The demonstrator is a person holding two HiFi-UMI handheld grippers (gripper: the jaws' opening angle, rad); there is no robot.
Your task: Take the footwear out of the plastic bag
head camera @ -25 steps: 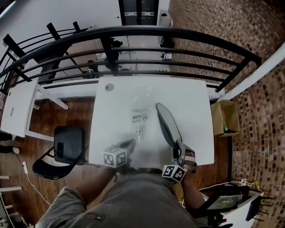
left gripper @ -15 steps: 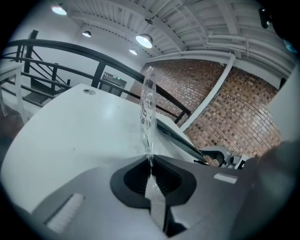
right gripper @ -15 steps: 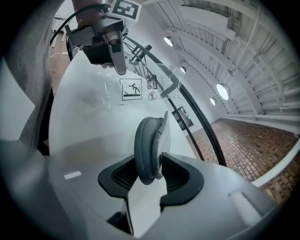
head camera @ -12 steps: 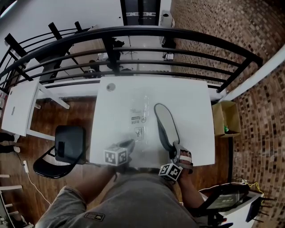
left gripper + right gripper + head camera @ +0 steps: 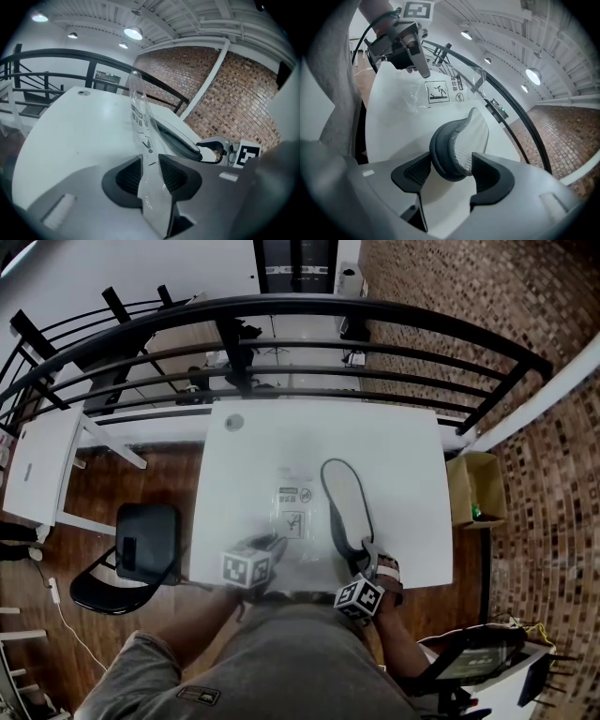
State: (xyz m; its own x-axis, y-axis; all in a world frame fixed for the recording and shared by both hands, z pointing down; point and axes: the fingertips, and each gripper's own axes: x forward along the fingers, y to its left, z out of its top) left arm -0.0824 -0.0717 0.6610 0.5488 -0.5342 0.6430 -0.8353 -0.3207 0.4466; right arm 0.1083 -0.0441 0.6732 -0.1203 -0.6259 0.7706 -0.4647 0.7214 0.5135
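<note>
Letting go looks like the step in hand: the right hand-held gripper [image 5: 450,168] is opening its jaws around the heel of the grey slipper [image 5: 464,140], and the left hand-held gripper [image 5: 149,164] is opening too, with the clear plastic bag [image 5: 138,108] standing between its pads. The slipper lies on the white counter [image 5: 403,474] by the near edge, just beside the bag and, I'd say, out of it. Next, both should back off without dragging film or shoe. Nothing blocks that: a small disc [image 5: 233,423] sits at the far left corner, a black chair [image 5: 141,554] stands off the left edge, and a cardboard box [image 5: 473,486] off the right.
</note>
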